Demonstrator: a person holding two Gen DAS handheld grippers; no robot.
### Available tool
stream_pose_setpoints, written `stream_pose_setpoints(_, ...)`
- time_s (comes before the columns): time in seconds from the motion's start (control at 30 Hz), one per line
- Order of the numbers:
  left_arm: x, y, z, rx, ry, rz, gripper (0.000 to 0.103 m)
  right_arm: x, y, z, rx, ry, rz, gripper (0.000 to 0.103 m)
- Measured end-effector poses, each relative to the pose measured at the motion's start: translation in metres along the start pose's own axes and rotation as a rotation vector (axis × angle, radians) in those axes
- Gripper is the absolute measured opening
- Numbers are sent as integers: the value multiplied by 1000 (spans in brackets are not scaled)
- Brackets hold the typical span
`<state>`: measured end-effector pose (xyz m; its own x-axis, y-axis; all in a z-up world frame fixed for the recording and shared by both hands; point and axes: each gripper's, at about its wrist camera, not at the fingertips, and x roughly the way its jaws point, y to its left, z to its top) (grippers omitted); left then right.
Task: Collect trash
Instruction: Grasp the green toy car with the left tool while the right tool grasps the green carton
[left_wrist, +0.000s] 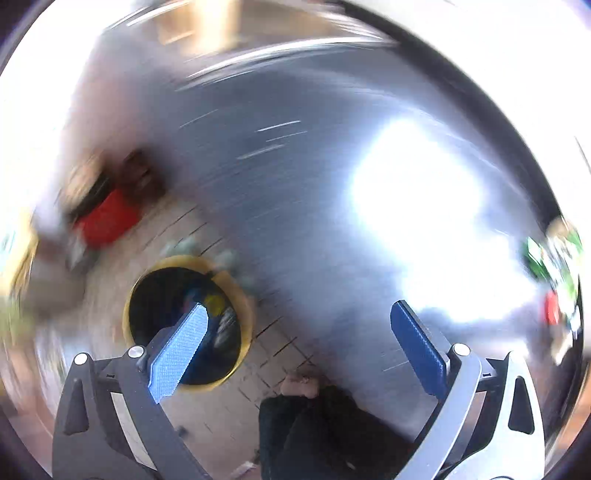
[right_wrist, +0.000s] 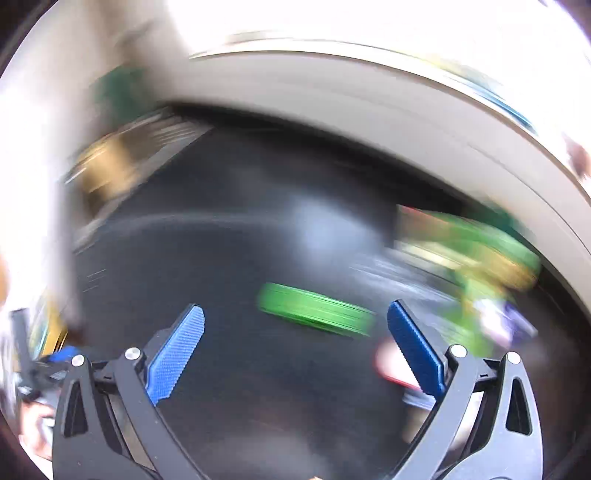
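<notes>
Both views are heavily motion-blurred. In the left wrist view my left gripper (left_wrist: 299, 343) is open and empty, above the edge of a dark glossy table (left_wrist: 332, 184). A yellow-rimmed bin (left_wrist: 243, 295) with a dark inside stands on the tiled floor, low left, behind my left finger (left_wrist: 181, 354). In the right wrist view my right gripper (right_wrist: 295, 343) is open and empty above the dark table (right_wrist: 221, 258). A flat green object (right_wrist: 314, 308) lies just beyond the fingertips. A blurred green and yellow wrapper (right_wrist: 480, 251) lies to the right.
A red object (left_wrist: 107, 218) sits on the floor beyond the bin. Green and red items (left_wrist: 554, 266) lie at the table's right edge. A pink and red item (right_wrist: 391, 363) lies by my right finger. A pale wall or sofa (right_wrist: 369, 99) runs behind the table.
</notes>
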<state>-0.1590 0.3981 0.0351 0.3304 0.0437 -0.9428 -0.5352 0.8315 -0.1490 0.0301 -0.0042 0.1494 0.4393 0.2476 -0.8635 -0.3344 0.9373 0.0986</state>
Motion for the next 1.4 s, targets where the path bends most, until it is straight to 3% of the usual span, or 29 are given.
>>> stream_pose_setpoints(0.1,6,-76,28,221,17,-56,96,-17,-114,-40,227,36,-179,96)
stream_pose_setpoints(0.2,13,-143,43,407,23,-87,96,-35,-188,-84,449,39,-261,96)
stream_pose_setpoints(0.3,27,-200,51,567,49,-93,96,-39,-231,-115,604,36,-291,96)
stream_pose_setpoints(0.4,43,-241,54,696,71,-92,96,-29,-250,-124,682,45,-272,96)
stream_pose_setpoints(0.57,59,-293,53,832,95,-101,96,-15,-247,-106,682,35,-209,96)
stream_pose_setpoints(0.7,72,-318,55,907,117,-103,96,1,-225,-58,594,35,-128,96)
stream_pose_setpoints(0.9,94,-340,76,948,143,-90,96,36,-204,9,506,56,-30,96)
stream_pose_setpoints(1.13,110,-369,97,984,151,-96,96,65,-186,53,497,60,26,96)
stream_pose_setpoints(1.17,117,-376,98,988,160,-103,96,71,-183,57,494,62,29,88)
stream_pose_setpoints(1.2,122,-381,97,984,178,-127,92,76,-181,59,494,65,41,77)
stream_pose_setpoints(1.23,121,-382,97,973,160,-146,86,81,-180,61,501,71,76,50)
stream_pose_setpoints(1.3,109,-386,98,952,131,-196,32,85,-176,62,516,63,111,48)
stream_pose_setpoints(1.4,108,-386,110,835,210,-287,32,78,-173,61,520,17,120,41)
